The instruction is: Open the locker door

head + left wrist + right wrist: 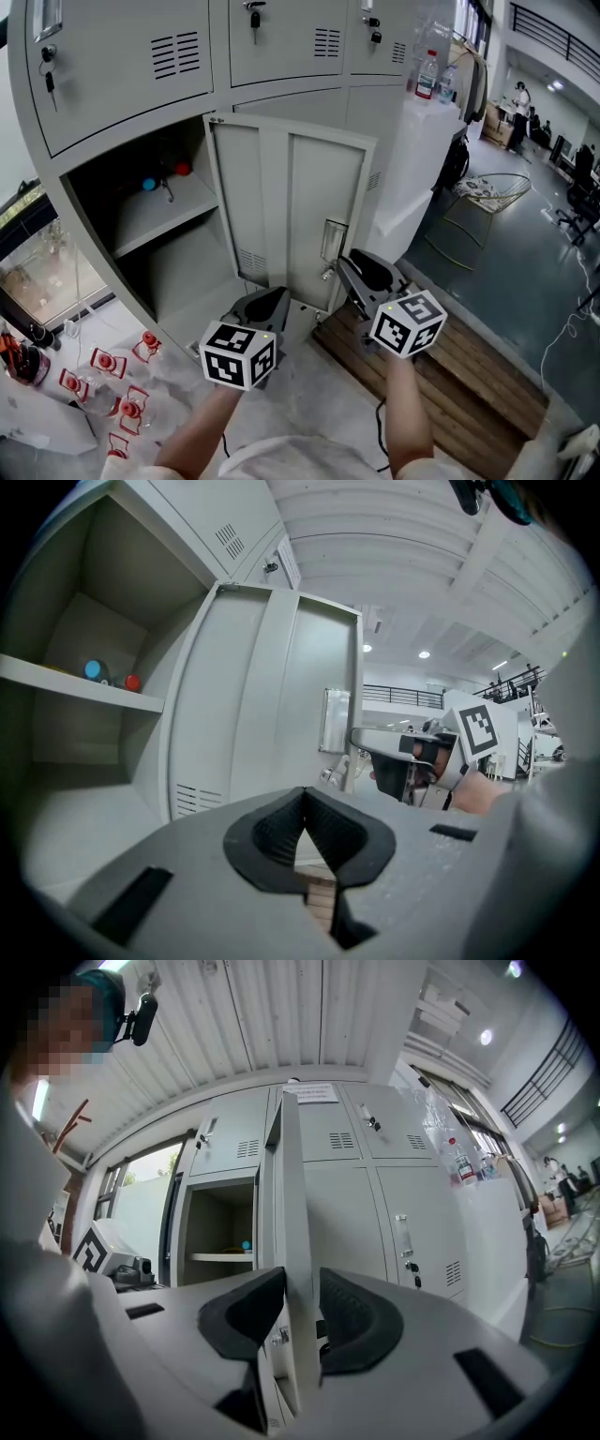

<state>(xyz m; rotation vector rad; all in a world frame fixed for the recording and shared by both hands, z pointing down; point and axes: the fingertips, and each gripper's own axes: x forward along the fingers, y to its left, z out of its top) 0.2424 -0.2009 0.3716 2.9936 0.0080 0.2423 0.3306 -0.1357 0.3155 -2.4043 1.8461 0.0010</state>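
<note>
Right gripper (293, 1321) pinches the locker door (281, 216) edge; left gripper (302, 803) closed.

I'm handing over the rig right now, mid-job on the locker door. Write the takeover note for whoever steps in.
Left gripper: jaws together, nothing in them, held low in front of the open compartment.
Right gripper: jaws closed on the free edge of the locker door, near its handle plate.
Door: swung wide, standing out from the cabinet. The shelf inside is exposed.
Done: the door is open.
Left: probably only to let go of the edge and draw the right gripper clear; swing the door wider first if more opening is wanted.
</note>
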